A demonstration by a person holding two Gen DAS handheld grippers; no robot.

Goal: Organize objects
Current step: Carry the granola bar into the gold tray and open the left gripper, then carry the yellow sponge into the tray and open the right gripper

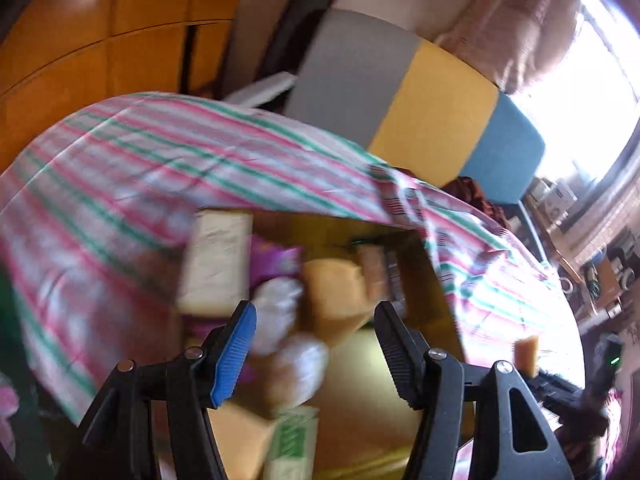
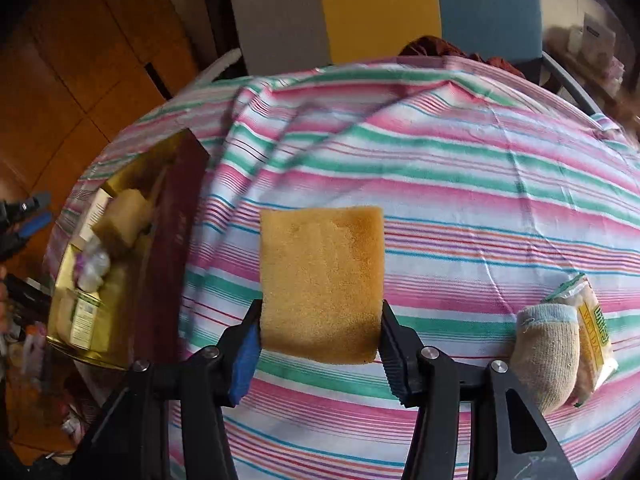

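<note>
Right wrist view only: right hand-held gripper [image 2: 320, 330] clamped on a yellow sponge [image 2: 320, 280], lifted above the striped cloth [image 2: 460, 184] on the desk; rolled sock [image 2: 548, 352] and snack packet [image 2: 596, 340] lie touching at the right. Left wrist view looks straight into the gold box [image 1: 360, 380]: left hand-held gripper [image 1: 312, 328] with jaws apart, gripping nothing, over white wrapped bundles [image 1: 288, 328], a cream box [image 1: 216, 264], another sponge [image 1: 336, 292]. Contents blurred; box partly hidden behind fingers. Tricolour chair [image 1: 436, 120] stands behind.
</note>
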